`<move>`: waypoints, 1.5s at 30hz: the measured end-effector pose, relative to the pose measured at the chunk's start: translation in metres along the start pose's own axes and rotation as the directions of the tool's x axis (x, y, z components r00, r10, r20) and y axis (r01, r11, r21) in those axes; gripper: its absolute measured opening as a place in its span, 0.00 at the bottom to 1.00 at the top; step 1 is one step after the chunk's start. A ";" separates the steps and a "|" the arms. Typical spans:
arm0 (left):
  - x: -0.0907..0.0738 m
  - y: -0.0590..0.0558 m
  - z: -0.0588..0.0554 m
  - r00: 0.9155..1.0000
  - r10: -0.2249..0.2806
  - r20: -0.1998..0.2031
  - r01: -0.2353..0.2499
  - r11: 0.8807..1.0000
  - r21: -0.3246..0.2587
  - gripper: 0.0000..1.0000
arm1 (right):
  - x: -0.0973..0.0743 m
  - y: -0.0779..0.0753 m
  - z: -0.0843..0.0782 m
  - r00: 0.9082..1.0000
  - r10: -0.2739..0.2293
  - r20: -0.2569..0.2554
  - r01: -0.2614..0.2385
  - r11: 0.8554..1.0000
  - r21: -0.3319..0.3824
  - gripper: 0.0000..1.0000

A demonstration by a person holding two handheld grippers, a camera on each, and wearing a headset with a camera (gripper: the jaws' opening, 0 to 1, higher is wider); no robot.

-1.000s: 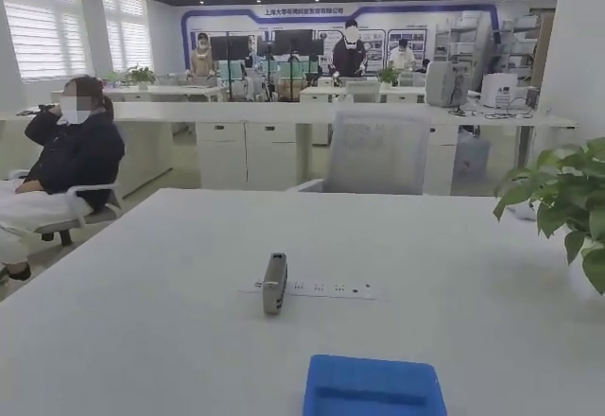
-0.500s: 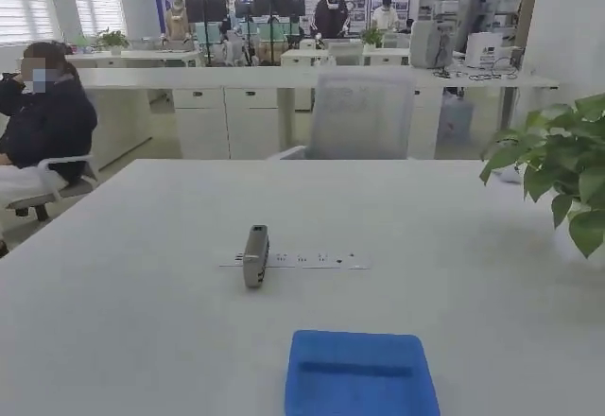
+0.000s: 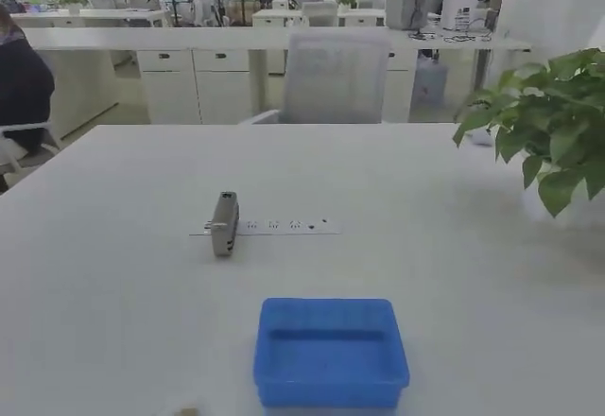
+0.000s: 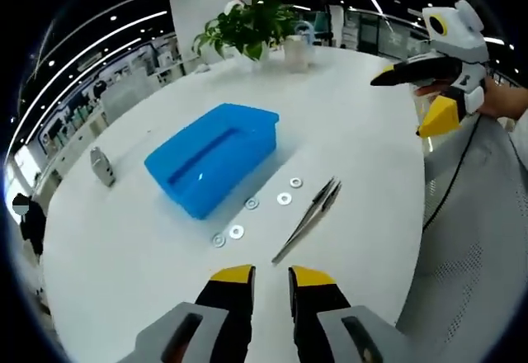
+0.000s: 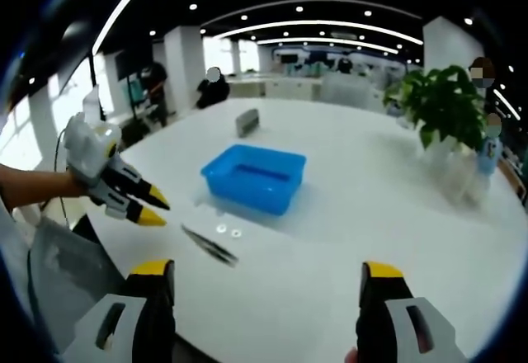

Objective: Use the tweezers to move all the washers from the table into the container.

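Blue container [image 3: 331, 386], white table [image 3: 113, 321] (silver washers [image 4: 285, 199], silver tweezers [image 4: 309, 217]).

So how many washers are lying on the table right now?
5 washers lie in a row on the table between the blue container and the tweezers: two nearest the camera, one midway, two farther along. More may be hidden behind the container.

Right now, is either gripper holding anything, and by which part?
Nothing is held. The left gripper and right gripper are both empty; the tweezers lie untouched on the table beside the washers.
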State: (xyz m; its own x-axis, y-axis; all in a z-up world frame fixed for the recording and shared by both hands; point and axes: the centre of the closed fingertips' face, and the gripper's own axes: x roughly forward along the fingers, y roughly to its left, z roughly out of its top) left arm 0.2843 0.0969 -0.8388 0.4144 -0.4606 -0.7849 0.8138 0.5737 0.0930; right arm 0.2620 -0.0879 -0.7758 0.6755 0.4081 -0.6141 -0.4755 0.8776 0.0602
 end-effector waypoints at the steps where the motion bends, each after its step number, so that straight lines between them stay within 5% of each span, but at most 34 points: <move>1: 0.002 0.000 -0.001 1.000 -0.004 -0.012 0.004 1.000 -0.002 0.13 | 0.000 0.001 -0.001 1.000 0.002 -0.002 -0.002 1.000 -0.001 0.92; 15: 0.025 -0.003 -0.004 0.996 -0.065 -0.053 0.069 0.994 0.079 0.00 | 0.000 0.004 0.000 1.000 0.005 -0.004 -0.005 1.000 -0.004 0.91; 26: 0.026 -0.014 -0.007 0.989 -0.125 -0.081 0.139 0.969 0.203 0.00 | -0.003 0.007 0.003 1.000 0.010 0.005 -0.010 1.000 -0.012 0.91; 31: 0.011 -0.021 0.004 0.990 -0.128 -0.054 0.137 0.958 0.253 0.00 | -0.002 0.015 0.005 0.999 0.033 0.003 -0.033 0.999 -0.027 0.89; 36: -0.009 -0.031 0.017 0.991 -0.132 -0.021 0.132 0.952 0.275 0.00 | 0.001 0.035 0.008 0.994 0.113 -0.009 -0.113 0.991 -0.074 0.82; 41: -0.034 -0.041 0.031 0.991 -0.132 0.019 0.121 0.949 0.290 0.00 | 0.003 0.056 0.009 0.982 0.183 -0.034 -0.186 0.973 -0.139 0.71; 45: -0.050 -0.048 0.038 0.990 -0.133 0.036 0.117 0.949 0.294 0.00 | 0.007 0.076 0.007 0.960 0.268 -0.082 -0.279 0.939 -0.203 0.58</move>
State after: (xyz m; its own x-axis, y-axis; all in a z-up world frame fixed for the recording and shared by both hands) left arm 0.2399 0.0661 -0.7807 0.3167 -0.5574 -0.7675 0.9402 0.2914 0.1763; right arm 0.2343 -0.0163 -0.7706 0.4747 0.6061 -0.6381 -0.7491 0.6589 0.0685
